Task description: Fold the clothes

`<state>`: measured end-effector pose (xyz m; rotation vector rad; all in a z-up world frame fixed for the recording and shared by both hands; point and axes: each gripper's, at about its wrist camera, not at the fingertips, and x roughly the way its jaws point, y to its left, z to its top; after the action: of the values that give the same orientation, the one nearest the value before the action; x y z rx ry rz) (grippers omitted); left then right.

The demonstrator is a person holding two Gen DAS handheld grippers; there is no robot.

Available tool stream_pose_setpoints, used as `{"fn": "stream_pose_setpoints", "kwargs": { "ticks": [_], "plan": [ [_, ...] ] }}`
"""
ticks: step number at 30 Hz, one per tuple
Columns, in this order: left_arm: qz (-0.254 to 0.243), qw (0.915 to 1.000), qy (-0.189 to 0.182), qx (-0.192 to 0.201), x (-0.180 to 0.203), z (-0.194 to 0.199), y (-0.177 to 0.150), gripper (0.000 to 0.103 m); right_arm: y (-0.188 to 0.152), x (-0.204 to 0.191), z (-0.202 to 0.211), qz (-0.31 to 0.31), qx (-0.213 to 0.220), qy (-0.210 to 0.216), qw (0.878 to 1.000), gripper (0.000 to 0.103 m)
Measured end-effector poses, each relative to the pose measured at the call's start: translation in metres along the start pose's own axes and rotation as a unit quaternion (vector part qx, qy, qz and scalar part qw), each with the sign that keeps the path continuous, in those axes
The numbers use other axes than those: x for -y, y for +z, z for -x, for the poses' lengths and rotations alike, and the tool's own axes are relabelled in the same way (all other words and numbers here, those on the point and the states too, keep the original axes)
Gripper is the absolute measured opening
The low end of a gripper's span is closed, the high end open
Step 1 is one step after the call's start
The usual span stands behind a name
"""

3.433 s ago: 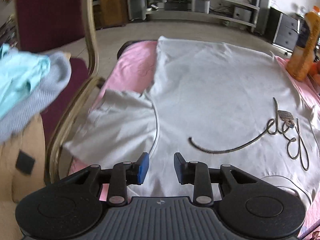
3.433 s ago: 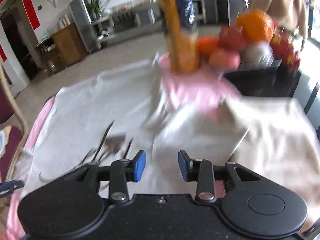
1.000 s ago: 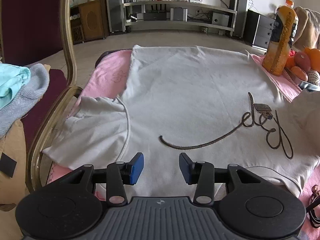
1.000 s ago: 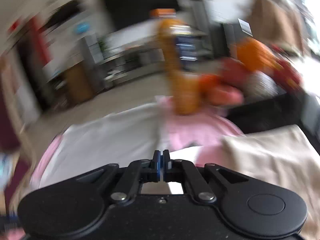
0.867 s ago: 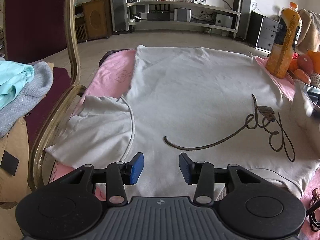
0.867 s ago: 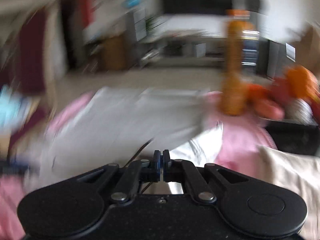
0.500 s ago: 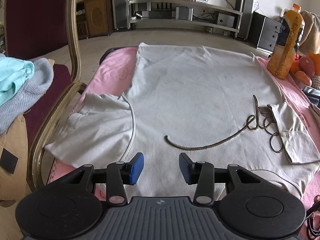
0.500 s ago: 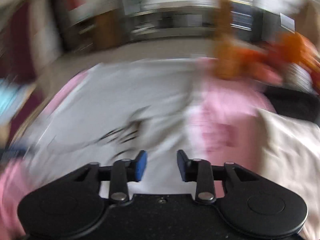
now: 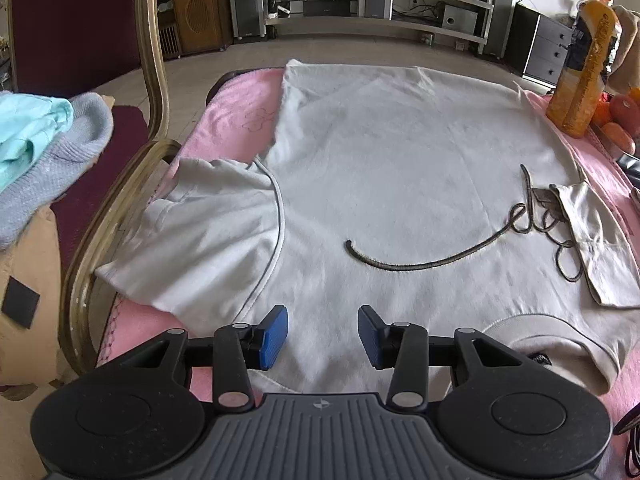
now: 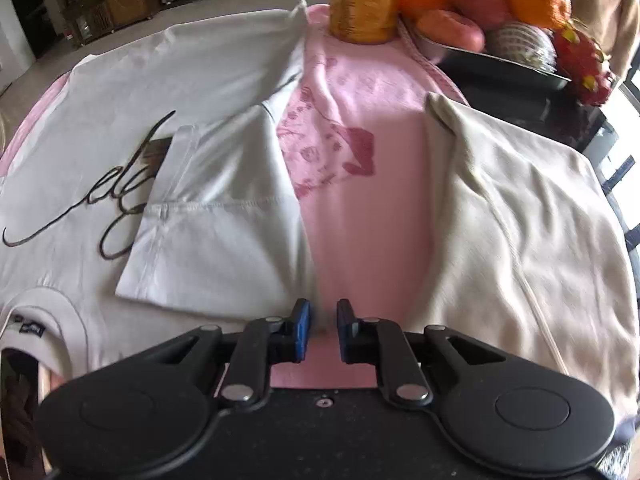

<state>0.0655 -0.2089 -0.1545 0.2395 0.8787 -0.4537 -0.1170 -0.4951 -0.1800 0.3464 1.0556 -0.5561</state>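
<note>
Two grippers: both empty, held low over the near edge of the cloth-covered table.
Left gripper: pads spread wide, nothing between them; poised above the near hem area of the white T-shirt, likely to leave room for a pinch.
Right gripper: pads drawn narrow with a small gap, gripping nothing; hovering over bare pink tablecloth just right of the folded-in sleeve.
Just ahead of left pads: shirt front lying flat, face up, collar to the near right.
Ahead-left of left pads: left sleeve spread outward toward the table edge, not folded in.
Ahead-left of right pads: right sleeve laid back over the chest, covering part of the dark script lettering; edge fairly straight, as a fold would want.
Right of right pads: beige garment lying apart on the cloth, kept clear of the shirt.
Stage, as judged: one side turned in, other side flat out; fold partly made.
Far ahead: orange bottle and fruit tray beyond the shirt's far corner.
Far left: chair with a pile of blue clothes.
</note>
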Motion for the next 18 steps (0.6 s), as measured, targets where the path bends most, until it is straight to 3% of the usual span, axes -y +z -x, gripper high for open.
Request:
{"fn": "stream_pose_setpoints", "kwargs": {
  "ticks": [2, 6, 9, 14, 18],
  "plan": [
    [0.006, 0.9999, -0.01, 0.004, -0.003, 0.005, -0.001, 0.041, -0.002, 0.003, 0.009, -0.014, 0.027, 0.011, 0.999, 0.015],
    [0.017, 0.9995, -0.025, -0.009, -0.005, -0.006, 0.001, 0.032, 0.01, -0.006, 0.018, -0.04, 0.079, 0.08, 0.993, 0.015],
    [0.026, 0.9989, -0.036, -0.018, -0.006, -0.015, 0.003, 0.027, 0.027, -0.023, 0.006, -0.043, 0.084, 0.119, 0.988, 0.015],
    [0.009, 0.999, -0.028, -0.032, -0.001, -0.024, 0.003, 0.028, 0.033, -0.045, -0.027, -0.007, 0.054, 0.091, 0.994, 0.015],
    [-0.015, 0.9982, -0.029, -0.05, 0.006, -0.015, -0.006, 0.03, 0.02, -0.045, -0.019, 0.017, 0.019, 0.081, 0.996, 0.015]
  ]
}}
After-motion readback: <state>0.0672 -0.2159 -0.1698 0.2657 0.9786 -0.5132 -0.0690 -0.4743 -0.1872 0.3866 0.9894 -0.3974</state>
